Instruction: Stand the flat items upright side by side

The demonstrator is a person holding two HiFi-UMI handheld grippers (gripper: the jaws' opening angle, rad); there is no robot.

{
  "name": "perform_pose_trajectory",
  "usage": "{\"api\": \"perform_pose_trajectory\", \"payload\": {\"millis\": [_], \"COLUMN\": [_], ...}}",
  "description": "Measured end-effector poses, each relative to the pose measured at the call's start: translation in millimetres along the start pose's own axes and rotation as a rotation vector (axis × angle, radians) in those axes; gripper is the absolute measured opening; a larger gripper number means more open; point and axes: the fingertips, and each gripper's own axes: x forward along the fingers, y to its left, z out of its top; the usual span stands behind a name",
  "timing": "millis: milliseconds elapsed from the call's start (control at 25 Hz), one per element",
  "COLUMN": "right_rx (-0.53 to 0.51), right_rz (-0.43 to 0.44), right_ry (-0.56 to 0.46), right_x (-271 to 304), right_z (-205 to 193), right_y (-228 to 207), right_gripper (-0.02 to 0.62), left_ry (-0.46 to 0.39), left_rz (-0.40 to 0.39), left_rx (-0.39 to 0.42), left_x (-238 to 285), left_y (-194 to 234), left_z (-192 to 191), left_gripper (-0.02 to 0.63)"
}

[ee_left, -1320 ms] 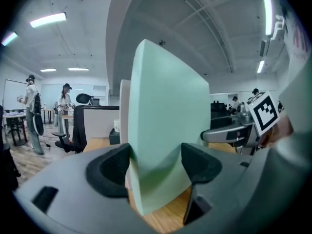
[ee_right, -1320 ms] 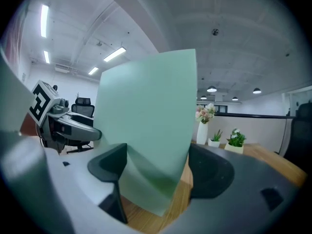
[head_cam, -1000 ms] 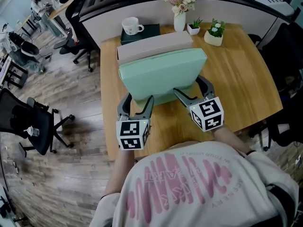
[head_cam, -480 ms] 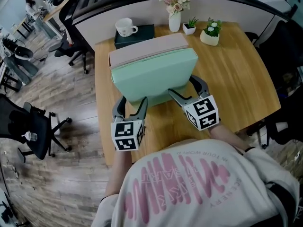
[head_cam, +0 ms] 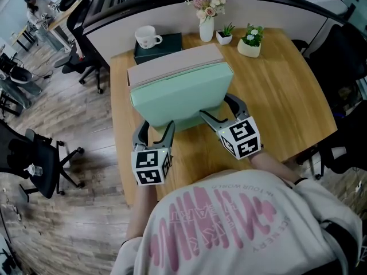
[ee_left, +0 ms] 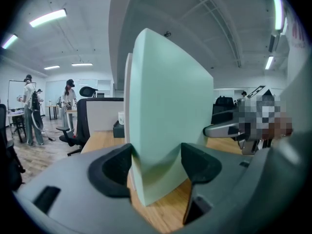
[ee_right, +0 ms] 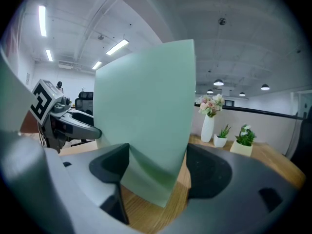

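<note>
Head view, boxes: The green box (head_cam: 180, 96) stands on its long edge on the surface (head_cam: 275, 90), tilted back against the beige box (head_cam: 172, 62) upright behind it.
Head view, claws: My left claw (head_cam: 155, 129) and right claw (head_cam: 217, 109) meet the green box's near lower edge, one toward each end.
Left gripper view: My left claw (ee_left: 156, 162) is clamped on the green box (ee_left: 170, 106), both pads pressing it. The beige box (ee_left: 127, 101) shows as a sliver behind.
Right gripper view: My right claw (ee_right: 157, 162) has just been closing, with the green box (ee_right: 146, 111) between its pads, which now touch it. A vase (ee_right: 207, 128) stands beyond.
Changed: Only that squeeze. The lean looks as it did a second ago.
Meaning: With both ends gripped, I judge the box ready to be tipped upright beside the beige one.
</note>
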Motion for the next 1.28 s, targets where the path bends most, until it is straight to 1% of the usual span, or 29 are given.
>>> {"api": "perform_pose_trajectory", "payload": {"millis": [760, 1280], "right_rx": [0.006, 0.014], "right_rz": [-0.008, -0.019], "right_ry": [0.009, 0.004], "right_x": [3.5, 6.0], "right_z": [2.1, 0.9], "right_y": [-2.7, -3.1], "right_gripper": [0.357, 0.364], "left_ry": [0.006, 0.004], "left_rz": [0.002, -0.021], "left_rx": [0.004, 0.021], "left_x": [4.9, 7.1], "left_y": [2.9, 5.6], "left_z": [1.7, 0.4], "left_gripper": [0.319, 0.322]}}
